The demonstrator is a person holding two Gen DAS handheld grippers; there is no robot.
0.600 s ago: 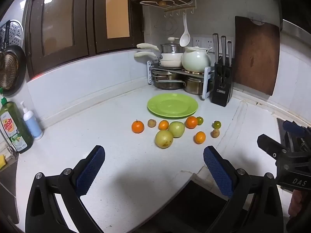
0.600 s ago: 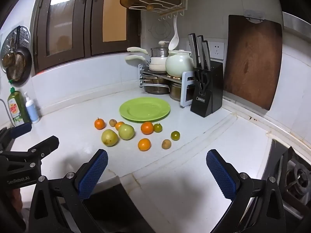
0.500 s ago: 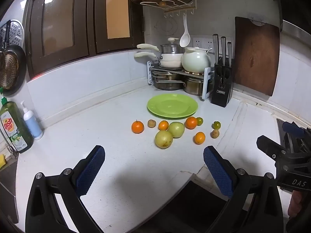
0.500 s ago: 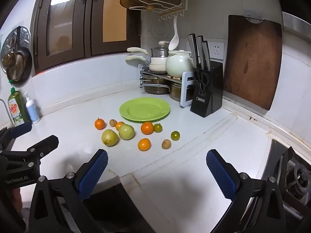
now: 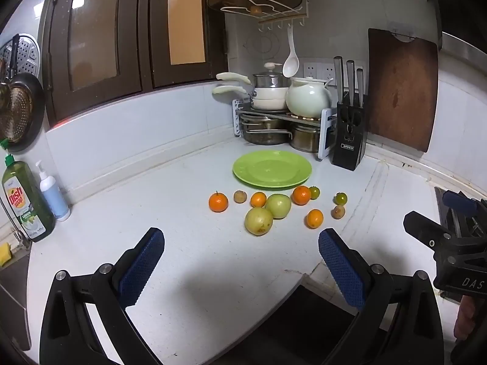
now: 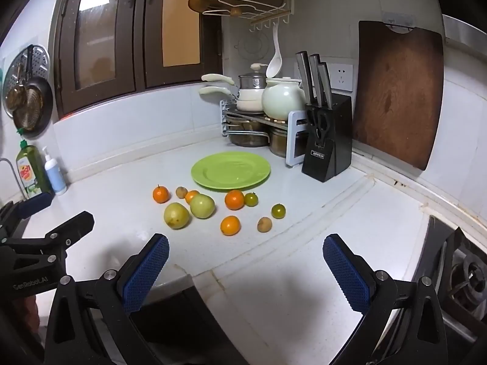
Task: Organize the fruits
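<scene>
The loose round fruits, i.e. small oranges (image 5: 218, 202), two pale green apple-like ones (image 5: 258, 221) and a few tiny brown and green ones, lie scattered on the white stone counter (image 5: 182, 243), just in front of the empty round lime-green plate (image 5: 272, 168); nothing's on it yet. You're at the very start, approach step, no fruit picked. Your left gripper (image 5: 240, 261) hangs w/ its blue pads spread wide, holding nothing, well short of the fruit; same for your right gripper (image 6: 245, 263), wide apart and empty. Next move, I'd say: go fwd and down on the nearest fruit, prob. the near green one or near orange (image 6: 230, 225), straddle it, squeeze gently since round fruit rolls, then carry to plate.
</scene>
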